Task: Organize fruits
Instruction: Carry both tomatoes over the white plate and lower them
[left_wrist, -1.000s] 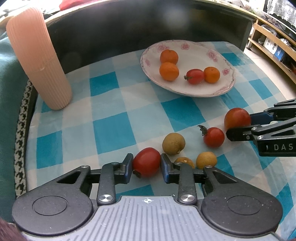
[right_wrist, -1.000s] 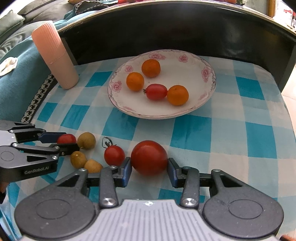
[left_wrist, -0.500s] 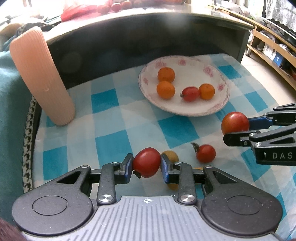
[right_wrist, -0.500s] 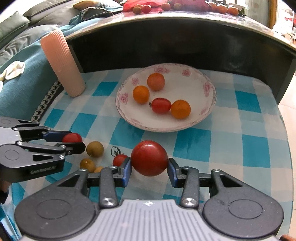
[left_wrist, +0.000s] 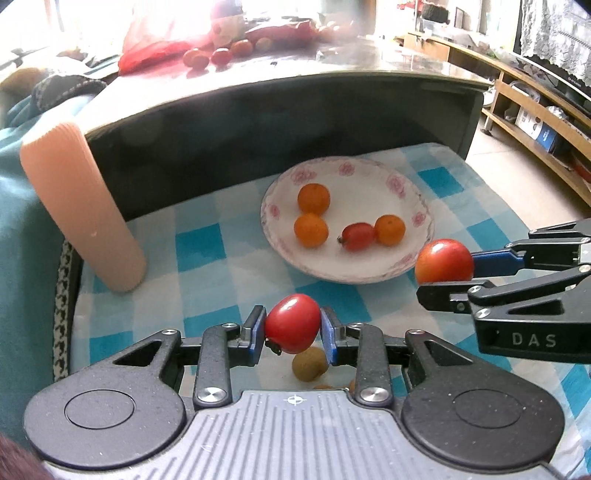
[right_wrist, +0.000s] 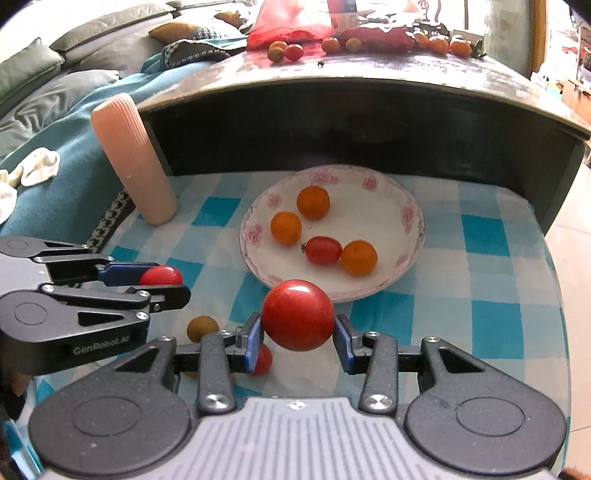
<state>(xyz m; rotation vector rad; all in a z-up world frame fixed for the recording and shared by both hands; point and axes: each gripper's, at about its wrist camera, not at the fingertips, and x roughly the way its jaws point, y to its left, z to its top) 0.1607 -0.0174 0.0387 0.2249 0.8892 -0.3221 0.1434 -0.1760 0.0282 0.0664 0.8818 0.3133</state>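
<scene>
While both claws carry fruit above cloth (left_wrist: 207, 243), keep squeeze gentle. Left claw (left_wrist: 292, 334) clamped on small tomato (left_wrist: 292, 323); right claw (right_wrist: 297, 332) clamped on big tomato (right_wrist: 297, 314). Both short of plate (right_wrist: 410, 218) near rim. Carry over rim, lower, then release clear of oranges (right_wrist: 313, 202).

Bare checked cloth (right_wrist: 491, 325) right of plate (right_wrist: 413, 218)

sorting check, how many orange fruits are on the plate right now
3, all on the floral plate: one toward the back, one at its front left, one at front right touching a small red tomato. None looks hidden.
</scene>
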